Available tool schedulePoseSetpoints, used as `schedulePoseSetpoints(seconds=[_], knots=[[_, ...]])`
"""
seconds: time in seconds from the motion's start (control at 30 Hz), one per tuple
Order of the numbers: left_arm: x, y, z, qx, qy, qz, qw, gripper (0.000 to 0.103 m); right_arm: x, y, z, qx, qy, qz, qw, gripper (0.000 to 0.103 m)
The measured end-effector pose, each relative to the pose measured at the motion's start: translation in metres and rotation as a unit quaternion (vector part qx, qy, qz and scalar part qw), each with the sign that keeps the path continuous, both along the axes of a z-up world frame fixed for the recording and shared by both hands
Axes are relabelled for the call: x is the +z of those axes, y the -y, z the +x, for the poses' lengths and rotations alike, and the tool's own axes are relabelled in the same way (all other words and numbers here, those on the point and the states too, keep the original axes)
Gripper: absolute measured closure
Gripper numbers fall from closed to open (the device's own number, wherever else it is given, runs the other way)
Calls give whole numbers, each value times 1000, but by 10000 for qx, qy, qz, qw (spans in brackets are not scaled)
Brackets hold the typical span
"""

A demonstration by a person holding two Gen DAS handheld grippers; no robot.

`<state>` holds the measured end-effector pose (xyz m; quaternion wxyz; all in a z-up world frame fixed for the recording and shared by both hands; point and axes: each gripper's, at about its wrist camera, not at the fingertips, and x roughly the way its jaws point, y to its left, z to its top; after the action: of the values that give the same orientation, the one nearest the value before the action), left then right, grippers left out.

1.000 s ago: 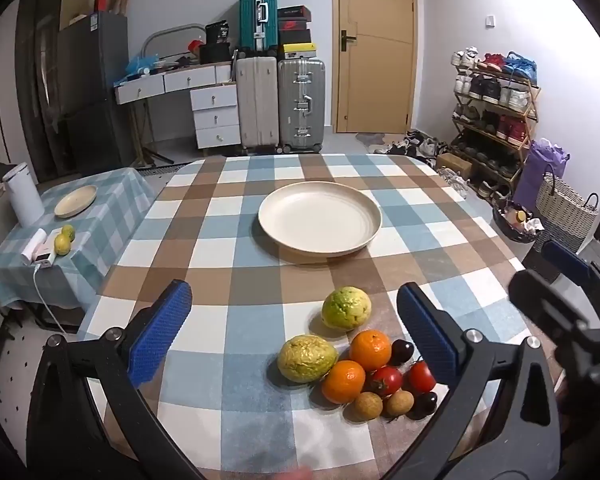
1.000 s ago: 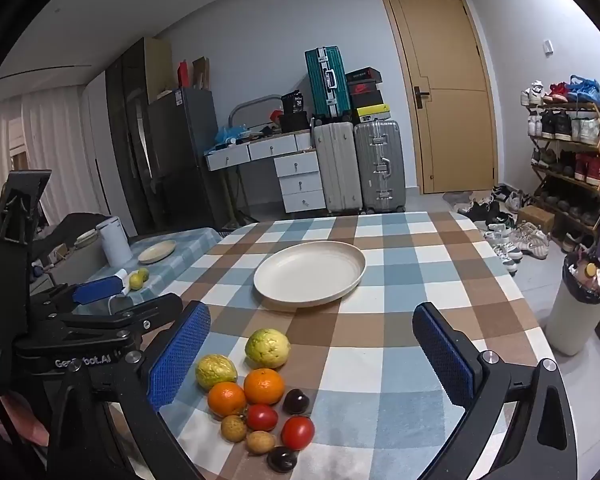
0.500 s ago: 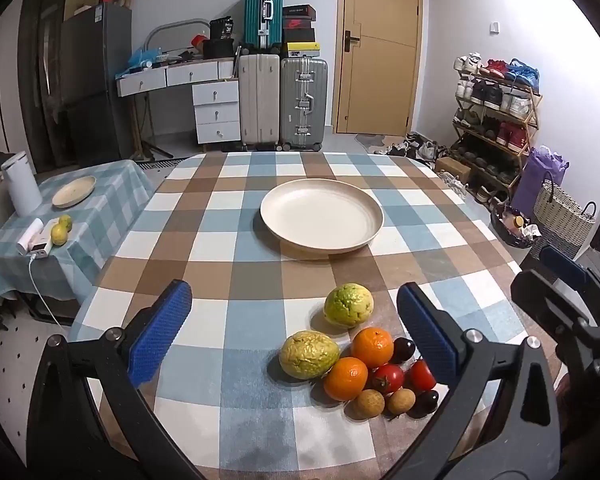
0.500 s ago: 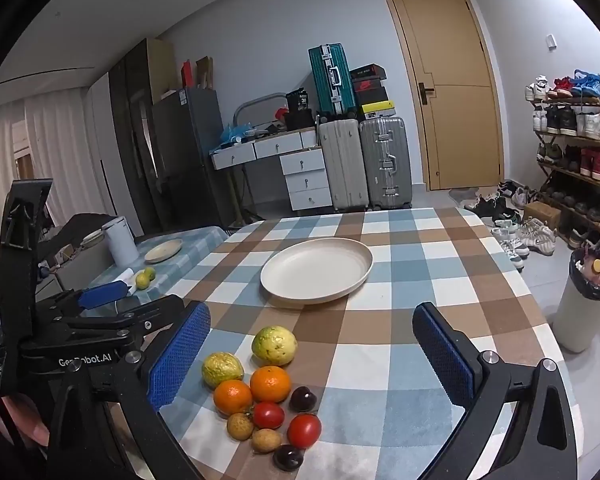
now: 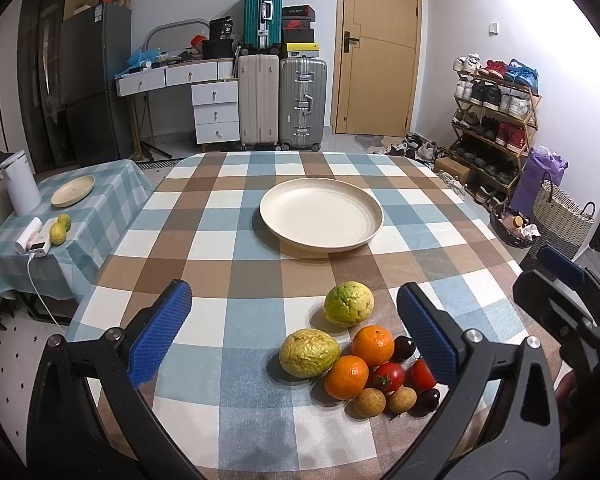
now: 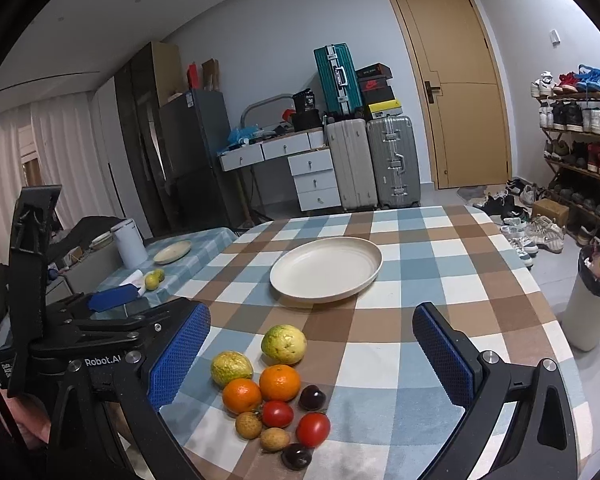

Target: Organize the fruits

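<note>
Round fruits (image 5: 360, 356) sat clustered; both grippers (image 5: 296, 332) (image 6: 312, 360) gaped wide and empty, so a careless grab might roll neighbours off the table (image 5: 236, 240).

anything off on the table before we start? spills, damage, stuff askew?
Nothing stands out. The plate sits flat and empty on the checked tablecloth; the fruit pile is a tight cluster near the front edge, no spills. One green fruit looks wrinkled. Both tongs, left and right, are open and hold nothing.
</note>
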<state>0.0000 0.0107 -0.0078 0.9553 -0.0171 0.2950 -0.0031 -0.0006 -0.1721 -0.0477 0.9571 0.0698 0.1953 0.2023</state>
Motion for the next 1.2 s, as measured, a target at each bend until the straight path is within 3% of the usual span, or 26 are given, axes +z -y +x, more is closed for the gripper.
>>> schedulePoseSetpoints(seconds=[1.2], knots=[[-12,4,-1,-40,-68,-47,10000,1,-6,-1,3,4,-112,-10,9999,0]])
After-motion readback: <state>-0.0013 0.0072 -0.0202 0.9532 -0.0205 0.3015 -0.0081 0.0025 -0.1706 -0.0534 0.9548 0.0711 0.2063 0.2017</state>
